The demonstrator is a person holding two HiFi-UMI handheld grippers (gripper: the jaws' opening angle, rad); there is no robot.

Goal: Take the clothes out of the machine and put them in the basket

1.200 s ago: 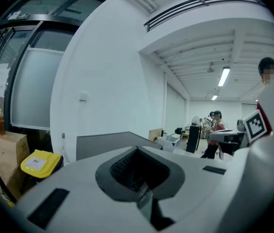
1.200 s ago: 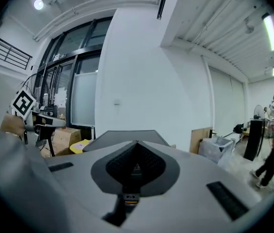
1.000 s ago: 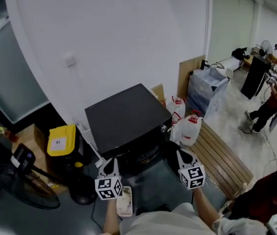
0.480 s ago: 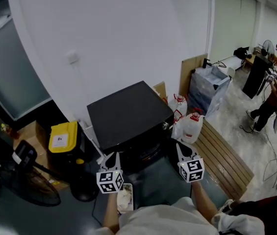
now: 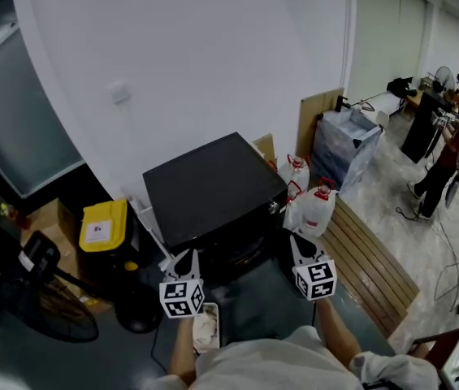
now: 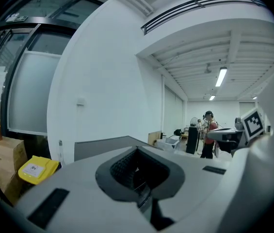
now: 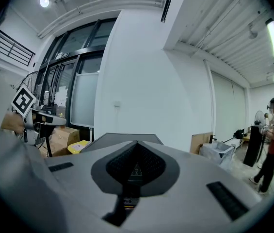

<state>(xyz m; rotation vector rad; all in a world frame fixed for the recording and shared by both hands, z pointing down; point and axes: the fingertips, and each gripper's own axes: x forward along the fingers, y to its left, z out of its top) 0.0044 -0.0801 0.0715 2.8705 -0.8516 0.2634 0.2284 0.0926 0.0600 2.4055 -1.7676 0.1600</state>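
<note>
1. Black box-shaped machine: centre of the head view, back against the white wall, flat lid down. Its top edge shows above the jaws in both gripper views.
2. Left gripper: lower centre-left, just short of the machine's front; jaws clenched together on nothing.
3. Right gripper: lower centre-right, near the machine's right front corner; jaws likewise clenched, empty.
4. Yellow-lidded container: left of the machine.
5. Clear red-capped water jugs: right of the machine, at the end of a slatted wooden bench.
6. Black floor fan: lower left.
7. Person in red top: far right, well apart.
</note>
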